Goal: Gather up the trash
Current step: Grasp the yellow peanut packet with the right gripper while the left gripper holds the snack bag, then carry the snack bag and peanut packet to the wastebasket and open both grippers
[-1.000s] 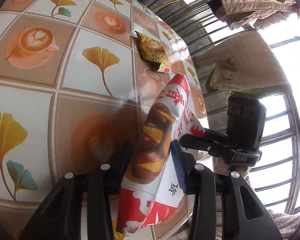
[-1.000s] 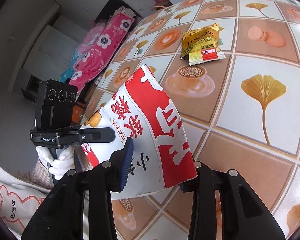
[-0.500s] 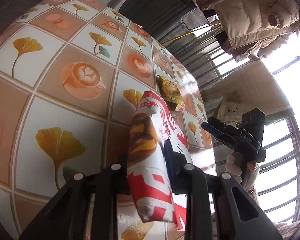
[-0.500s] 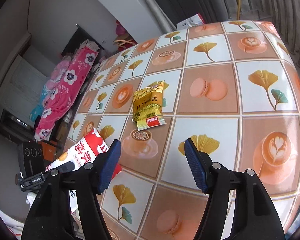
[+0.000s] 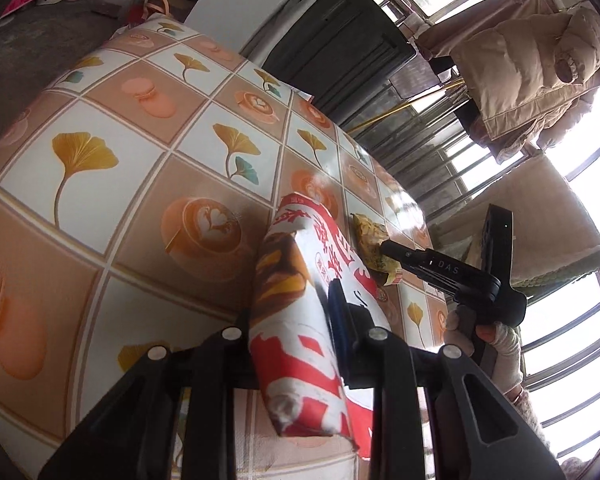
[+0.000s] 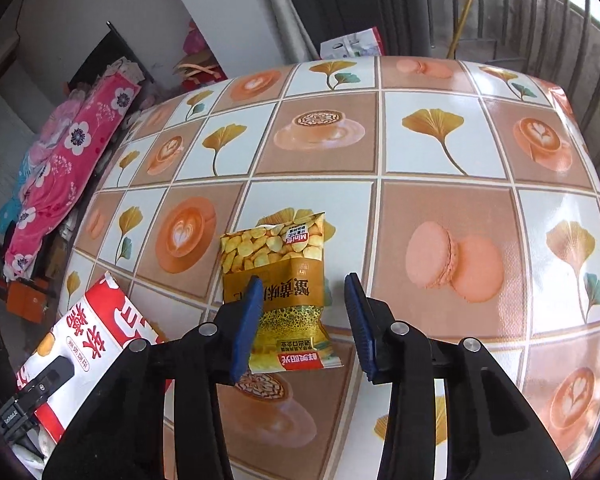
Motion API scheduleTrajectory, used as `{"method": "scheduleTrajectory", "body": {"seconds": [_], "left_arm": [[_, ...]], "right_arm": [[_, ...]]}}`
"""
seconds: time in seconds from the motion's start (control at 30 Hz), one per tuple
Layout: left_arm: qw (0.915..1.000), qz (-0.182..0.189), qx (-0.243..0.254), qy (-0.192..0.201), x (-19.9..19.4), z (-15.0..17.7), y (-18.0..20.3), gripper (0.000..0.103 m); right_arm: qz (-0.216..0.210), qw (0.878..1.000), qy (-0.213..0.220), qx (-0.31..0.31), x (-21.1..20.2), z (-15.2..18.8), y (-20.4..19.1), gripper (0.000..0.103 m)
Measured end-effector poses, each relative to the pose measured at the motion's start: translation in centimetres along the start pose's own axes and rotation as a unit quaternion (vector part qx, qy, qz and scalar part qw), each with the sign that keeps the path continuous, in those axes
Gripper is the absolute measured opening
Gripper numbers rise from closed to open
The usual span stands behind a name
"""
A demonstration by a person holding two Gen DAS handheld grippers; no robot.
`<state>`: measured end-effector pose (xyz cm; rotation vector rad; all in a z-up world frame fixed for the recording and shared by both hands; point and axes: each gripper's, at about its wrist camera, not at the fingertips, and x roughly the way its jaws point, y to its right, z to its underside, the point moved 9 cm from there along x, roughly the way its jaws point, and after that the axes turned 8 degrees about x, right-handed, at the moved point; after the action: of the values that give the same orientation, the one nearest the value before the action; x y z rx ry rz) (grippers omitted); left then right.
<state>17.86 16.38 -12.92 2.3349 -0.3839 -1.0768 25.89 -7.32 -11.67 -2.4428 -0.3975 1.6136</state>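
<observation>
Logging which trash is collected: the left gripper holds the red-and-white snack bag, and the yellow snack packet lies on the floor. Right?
Not quite. The yellow snack packet lies on the patterned tablecloth, as the right wrist view shows. The left gripper does hold the red-and-white snack bag.

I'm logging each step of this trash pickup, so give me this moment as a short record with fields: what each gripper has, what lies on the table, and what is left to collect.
left gripper: shut on the red-and-white snack bag, lifted off the table
right gripper: jaws closing around the yellow snack packet, pads not yet pressing it
yellow snack packet: lying flat on the table
table: checked cloth printed with ginkgo leaves, coffee cups and macarons
left to collect: the yellow snack packet; no other trash visible on the table
</observation>
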Motion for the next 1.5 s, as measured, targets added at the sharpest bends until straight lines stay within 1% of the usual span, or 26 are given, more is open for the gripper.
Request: {"method": "scheduleTrajectory", "body": {"seconds": [0.07, 0.13, 0.17, 0.23, 0.3, 0.43, 0.57, 0.7, 0.83, 0.97, 1.03, 1.07, 1.17, 1.2, 1.27, 1.3, 1.33, 1.37, 1.4, 1.43, 1.5], "left_arm": [[1.0000, -0.003, 0.004, 0.003, 0.0, 0.0, 0.1, 0.024], [0.9999, -0.007, 0.009, 0.006, 0.0, 0.0, 0.2, 0.024], [0.9999, -0.007, 0.010, 0.008, 0.0, 0.0, 0.3, 0.024], [0.9999, -0.005, 0.009, 0.009, 0.1, -0.1, 0.6, 0.023], [0.9999, -0.002, 0.009, 0.011, 0.0, 0.0, 0.8, 0.021], [0.9998, 0.006, 0.011, 0.015, -0.3, 0.0, 1.9, 0.019], [0.9994, 0.019, 0.018, 0.022, -0.9, -0.3, 3.3, 0.018], [0.9982, 0.028, 0.044, 0.030, -1.6, -0.8, 5.7, 0.018], [0.9958, 0.037, 0.078, 0.032, -1.8, -1.1, 8.9, 0.018], [0.9899, 0.056, 0.127, 0.029, -1.5, -1.2, 13.4, 0.018], [0.9844, 0.072, 0.159, 0.023, -0.9, -1.2, 16.4, 0.018], [0.9810, 0.082, 0.175, 0.019, -0.5, -1.1, 18.1, 0.018], [0.9660, 0.112, 0.233, -0.005, 1.8, -0.5, 23.9, 0.018], [0.9590, 0.120, 0.256, -0.017, 2.9, 0.0, 26.1, 0.018], [0.9462, 0.139, 0.289, -0.042, 5.1, 1.1, 29.9, 0.018], [0.9369, 0.152, 0.309, -0.063, 6.7, 2.1, 32.2, 0.018], [0.9301, 0.157, 0.322, -0.079, 8.0, 3.0, 33.9, 0.019], [0.9209, 0.163, 0.340, -0.100, 9.8, 4.2, 36.0, 0.019], [0.9136, 0.167, 0.351, -0.118, 11.3, 5.4, 37.6, 0.019], [0.9038, 0.170, 0.365, -0.143, 13.2, 7.1, 39.4, 0.019], [0.8885, 0.167, 0.386, -0.182, 16.6, 10.1, 42.2, 0.020]], "right_arm": [[0.006, 1.000, 0.000, -0.006, 0.1, 0.2, -0.1, 0.024], [0.025, 0.999, 0.002, -0.022, -0.2, 0.7, -0.2, 0.016], [0.028, 0.999, 0.004, -0.024, -0.3, 0.8, -0.2, 0.015], [0.023, 1.000, 0.007, -0.020, -0.8, 1.0, -0.2, 0.008], [0.021, 1.000, 0.009, -0.014, -1.3, 1.3, 0.1, 0.004], [0.011, 1.000, 0.023, 0.006, -3.4, 1.9, 1.0, 0.002], [0.001, 0.998, 0.050, 0.034, -6.5, 2.7, 2.6, 0.002], [-0.009, 0.994, 0.081, 0.068, -9.8, 3.7, 4.9, 0.002], [-0.018, 0.986, 0.116, 0.114, -13.5, 5.1, 8.3, 0.002], [-0.012, 0.973, 0.163, 0.164, -17.8, 6.5, 12.6, 0.002], [0.000, 0.962, 0.193, 0.194, -20.4, 7.4, 15.4, 0.002], [0.008, 0.954, 0.211, 0.212, -21.9, 7.8, 17.0, 0.002], [0.033, 0.927, 0.257, 0.270, -25.6, 9.8, 21.8, 0.002], [0.045, 0.916, 0.272, 0.291, -26.9, 10.7, 23.6, 0.002], [0.068, 0.889, 0.300, 0.338, -29.2, 12.8, 27.2, 0.002], [0.076, 0.877, 0.310, 0.360, -30.0, 13.9, 28.8, 0.002], [0.087, 0.863, 0.320, 0.381, -30.7, 15.1, 30.3, 0.002], [0.097, 0.852, 0.327, 0.397, -31.3, 16.1, 31.7, 0.002], [0.108, 0.839, 0.333, 0.417, -31.8, 17.4, 33.2, 0.002], [0.112, 0.827, 0.336, 0.437, -31.9, 18.6, 34.5, 0.002], [0.115, 0.807, 0.337, 0.471, -31.8, 20.4, 36.7, 0.003]]}}
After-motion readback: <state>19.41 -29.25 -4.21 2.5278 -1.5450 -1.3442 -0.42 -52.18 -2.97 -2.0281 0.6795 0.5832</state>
